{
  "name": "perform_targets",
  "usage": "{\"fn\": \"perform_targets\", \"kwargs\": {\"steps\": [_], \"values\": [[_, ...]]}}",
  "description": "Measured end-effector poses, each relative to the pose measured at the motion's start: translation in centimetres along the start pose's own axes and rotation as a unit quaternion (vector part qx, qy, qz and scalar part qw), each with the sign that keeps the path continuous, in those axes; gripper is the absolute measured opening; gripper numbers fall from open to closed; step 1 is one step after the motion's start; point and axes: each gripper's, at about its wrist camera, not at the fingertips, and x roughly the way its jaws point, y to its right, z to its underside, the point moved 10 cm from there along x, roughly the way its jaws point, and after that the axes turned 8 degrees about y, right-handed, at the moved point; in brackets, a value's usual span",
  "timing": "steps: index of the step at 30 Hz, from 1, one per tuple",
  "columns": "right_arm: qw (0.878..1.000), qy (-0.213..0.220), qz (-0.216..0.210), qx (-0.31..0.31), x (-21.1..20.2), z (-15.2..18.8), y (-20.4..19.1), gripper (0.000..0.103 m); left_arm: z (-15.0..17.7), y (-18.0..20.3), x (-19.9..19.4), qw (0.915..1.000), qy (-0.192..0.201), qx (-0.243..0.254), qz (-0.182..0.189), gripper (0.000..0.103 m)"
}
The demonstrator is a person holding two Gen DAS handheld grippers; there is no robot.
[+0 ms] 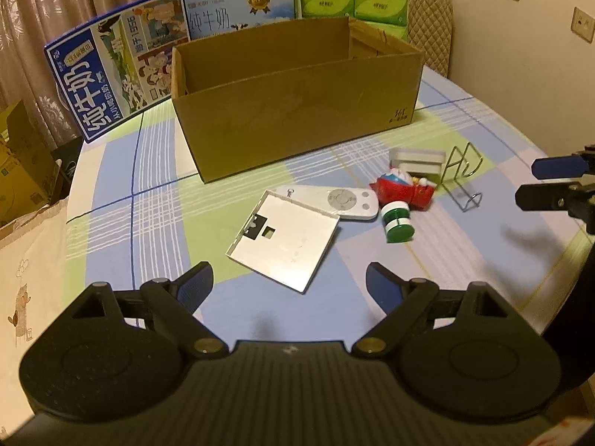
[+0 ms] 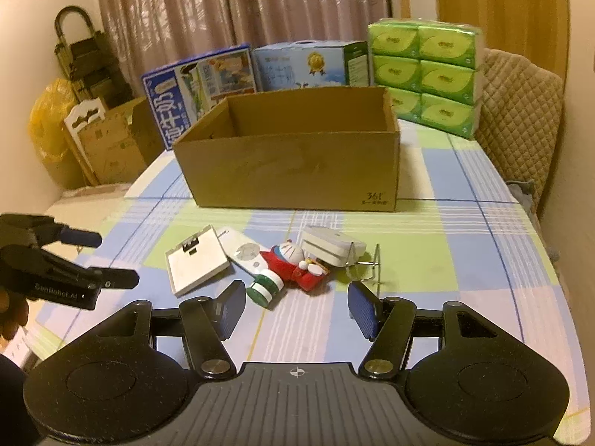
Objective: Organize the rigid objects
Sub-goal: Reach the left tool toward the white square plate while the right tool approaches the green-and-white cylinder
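Cardboard dominates the scene: an open brown box [image 2: 293,163] stands on the checked worktop [image 2: 465,245], and from the right wrist view it looks empty, so we judge the sorting has barely begun and we are at the approach to a first pick. Behind it stand two milk cartons [image 1: 111,74] and a stack of green tissue packs [image 2: 424,74], none of which block the way. In front of the box lies the cluster to be put away: a flat white panel [image 1: 286,238] nearest our left gripper [image 1: 288,286], whose jaws stand wide with nothing between them; a white remote [image 1: 334,200] partly under the panel's far edge; a white tray-like piece [image 1: 418,161]; a red toy figure [image 2: 297,264] touching it; a wire stand [image 1: 463,178] just beside; and a green-and-white spool [image 2: 264,288]. Our right gripper [image 2: 295,310] hangs with jaws partly open and empty, the spool just ahead of its left finger. Next, we think, comes a descent onto one item; the crowding means neighbours may be nudged, and the thin panel lies flat, hard to get under.
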Motion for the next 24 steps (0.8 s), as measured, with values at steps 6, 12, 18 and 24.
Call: {"fn": "perform_targets", "kwargs": {"steps": [6,12,18,24], "values": [[1.000,-0.009,-0.018,-0.017,3.0,1.0,-0.9,0.058,0.8,-1.3,2.4,0.9999,-0.011,-0.007,-0.009,0.087],[0.998,-0.024,-0.028,-0.042,6.7,2.4,-1.9,0.058,1.5,-2.2,5.1,0.9998,-0.020,-0.004,-0.008,0.087],[0.994,-0.034,-0.042,-0.098,9.9,3.6,-3.0,0.058,2.1,-2.7,7.2,0.9997,-0.021,-0.006,-0.005,0.087],[0.984,-0.043,-0.059,-0.161,12.6,4.5,-3.7,0.058,2.4,-2.9,8.5,0.9998,-0.018,-0.003,0.002,0.087]]}}
